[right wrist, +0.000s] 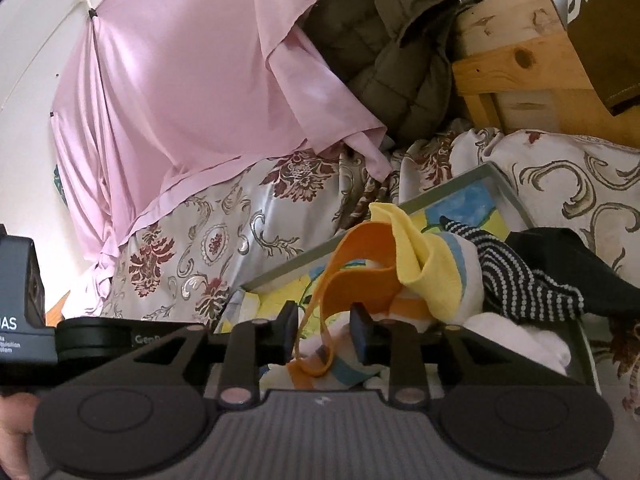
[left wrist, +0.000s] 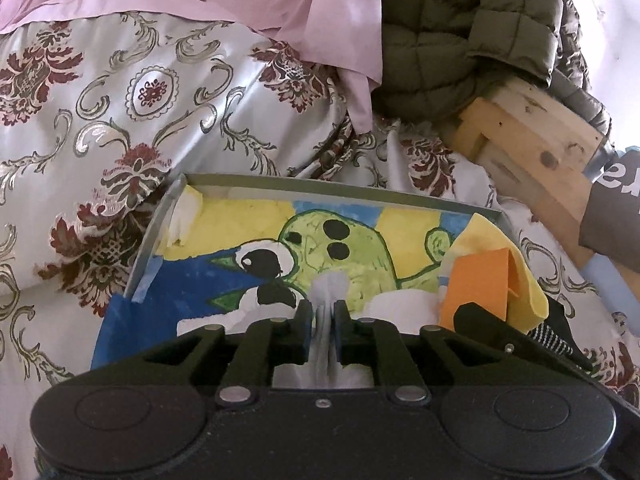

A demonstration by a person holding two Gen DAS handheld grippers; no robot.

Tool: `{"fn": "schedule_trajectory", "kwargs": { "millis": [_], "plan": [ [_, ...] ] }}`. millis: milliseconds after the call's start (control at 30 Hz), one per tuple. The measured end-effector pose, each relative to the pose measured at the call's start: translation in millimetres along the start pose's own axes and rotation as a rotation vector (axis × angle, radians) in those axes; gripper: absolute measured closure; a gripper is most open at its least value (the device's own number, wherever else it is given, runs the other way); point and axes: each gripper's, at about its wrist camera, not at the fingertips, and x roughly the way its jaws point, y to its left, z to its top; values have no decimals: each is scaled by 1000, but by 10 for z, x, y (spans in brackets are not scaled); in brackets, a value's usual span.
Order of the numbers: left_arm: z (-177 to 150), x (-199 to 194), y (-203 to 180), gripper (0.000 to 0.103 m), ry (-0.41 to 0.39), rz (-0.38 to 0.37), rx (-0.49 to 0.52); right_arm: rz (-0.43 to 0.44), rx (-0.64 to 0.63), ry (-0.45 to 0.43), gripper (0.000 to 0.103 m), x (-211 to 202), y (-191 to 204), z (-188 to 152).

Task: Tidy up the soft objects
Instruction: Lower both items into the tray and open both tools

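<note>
tray (left wrist: 320,188) left half open, cloths (left wrist: 492,280) crowd right

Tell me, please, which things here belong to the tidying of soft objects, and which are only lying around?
Part of the job:
- painted tray
- white cloth between the left gripper fingers
- orange cloth by the right gripper
- yellow cloth
- striped sock

Lying around:
- patterned bedspread
- pink sheet
- quilted jacket
- wooden frame

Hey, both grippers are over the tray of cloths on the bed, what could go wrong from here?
1. The left hand-held gripper has white cloth between nearly closed jaws; pulling back may drag it out of the tray.
2. An orange cloth loop hangs between the right hand-held gripper jaws and may snag.
3. The yellow cloth pile could topple.
</note>
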Motion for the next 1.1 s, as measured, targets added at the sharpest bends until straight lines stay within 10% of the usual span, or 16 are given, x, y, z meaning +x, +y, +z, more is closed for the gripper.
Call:
{"fn": "schedule_trajectory", "kwargs": {
  "millis": [1100],
  "plan": [
    [-82, -427, 178, 30, -33, 81, -155, 27, 54, -19, 12, -256, 19, 138]
  ]
}}
